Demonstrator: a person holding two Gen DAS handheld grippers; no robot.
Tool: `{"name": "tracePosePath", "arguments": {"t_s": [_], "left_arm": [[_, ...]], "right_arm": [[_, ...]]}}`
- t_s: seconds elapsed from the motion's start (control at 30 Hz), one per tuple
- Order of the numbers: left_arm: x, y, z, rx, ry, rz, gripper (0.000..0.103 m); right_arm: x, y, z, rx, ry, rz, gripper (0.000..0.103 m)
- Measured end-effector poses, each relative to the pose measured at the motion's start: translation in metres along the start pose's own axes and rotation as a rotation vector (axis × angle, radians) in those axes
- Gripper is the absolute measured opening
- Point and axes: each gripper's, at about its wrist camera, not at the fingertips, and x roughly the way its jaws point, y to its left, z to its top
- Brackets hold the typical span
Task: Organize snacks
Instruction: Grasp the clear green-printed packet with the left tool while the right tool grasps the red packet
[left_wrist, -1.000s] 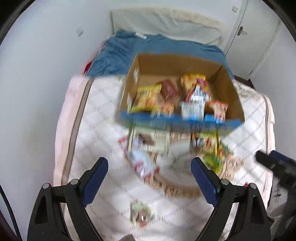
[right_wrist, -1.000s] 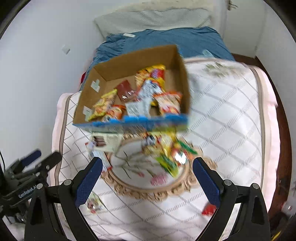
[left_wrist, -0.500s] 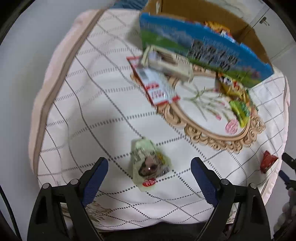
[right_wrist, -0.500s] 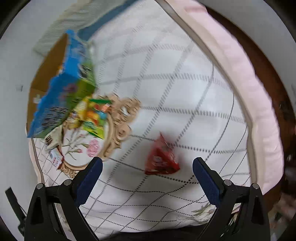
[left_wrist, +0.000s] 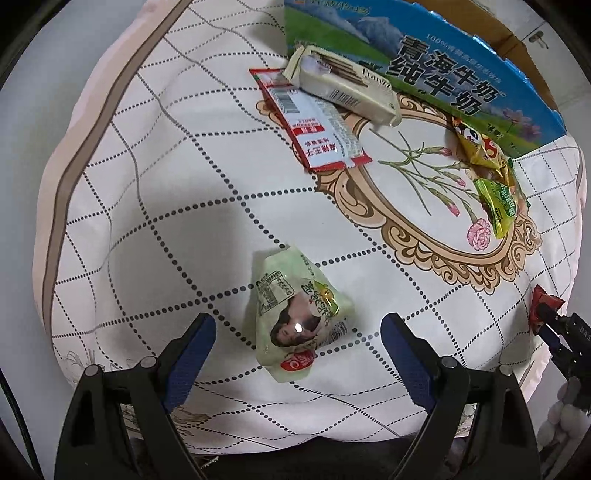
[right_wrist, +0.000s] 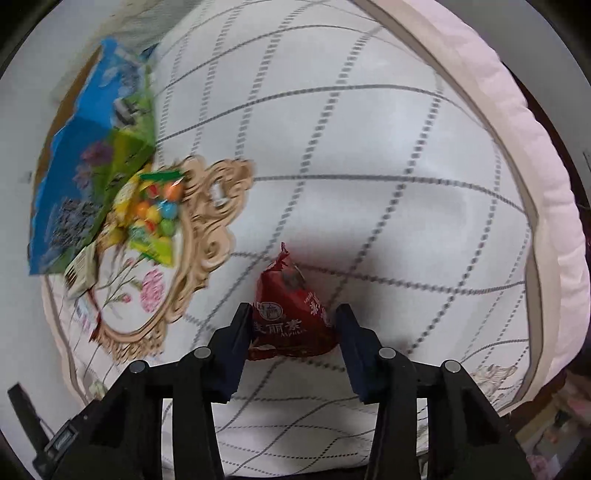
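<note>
— Where does the left tool (left_wrist: 298, 334) stand?

— Low over the quilted bedspread (left_wrist: 147, 206), its two blue pads spread wide. A pale green snack packet (left_wrist: 297, 321) lies flat on the bedspread between them, touching neither pad.

— And the right tool (right_wrist: 293, 325)?

— Its pads stand on either side of a red triangular snack packet (right_wrist: 290, 314) that rests on the bedspread (right_wrist: 369, 147). The left pad looks pressed against the wrapper; on the right I cannot tell whether it touches — so whether the grip is made stays unclear. From the left wrist view the same red packet (left_wrist: 545, 304) shows at the far right edge, with the right tool's tips (left_wrist: 550, 325) at it.

— Where are the other snacks?

— Farther up the bed, by the blue and green milk carton box (left_wrist: 424, 62). A cream-coloured biscuit box (left_wrist: 343, 85) leans partly on a red and white flat packet (left_wrist: 314, 122), both just in front of the box wall. To the right lie a yellow packet (left_wrist: 478, 147) and a bright green packet (left_wrist: 498, 203), overlapping, on the ornate oval print of the bedspread.

— Does the right wrist view show them too?

— Blurred, yes: the box (right_wrist: 85, 177) at the left, a green packet with coloured candy balls (right_wrist: 155, 214) beside it, and the biscuit box (right_wrist: 79, 273) just below.
</note>
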Motion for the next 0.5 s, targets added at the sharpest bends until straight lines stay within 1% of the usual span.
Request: {"name": "tracePosePath", "arguments": {"t_s": [0.1, 0.13, 0.2, 0.23, 0.27, 0.3, 0.33, 0.5], "left_arm": [[0.008, 0.0, 0.001, -0.001, 0.013, -0.005, 0.091], [0.012, 0.002, 0.002, -0.005, 0.017, -0.005, 0.091], [0.015, 0.003, 0.005, -0.011, 0.003, -0.008, 0.09], [0.016, 0.003, 0.007, -0.012, -0.011, -0.009, 0.087], [0.015, 0.003, 0.008, -0.007, -0.022, -0.006, 0.076], [0.015, 0.003, 0.008, 0.003, -0.035, 0.008, 0.057], [0.017, 0.004, 0.011, 0.011, -0.034, 0.01, 0.053], [0.012, 0.006, 0.008, 0.006, -0.043, -0.013, 0.052]], "right_arm": [[0.0, 0.024, -0.008, -0.062, 0.003, 0.011, 0.047], [0.0, 0.024, -0.008, -0.062, 0.003, 0.011, 0.047], [0.001, 0.037, -0.01, -0.098, 0.006, 0.01, 0.047], [0.002, 0.043, -0.012, -0.113, 0.009, 0.012, 0.047], [0.005, 0.053, -0.014, -0.135, 0.019, 0.018, 0.047], [0.005, 0.053, -0.014, -0.135, 0.019, 0.018, 0.047], [0.007, 0.065, -0.019, -0.162, 0.028, 0.021, 0.047], [0.007, 0.084, -0.028, -0.209, 0.043, 0.044, 0.046]]}}
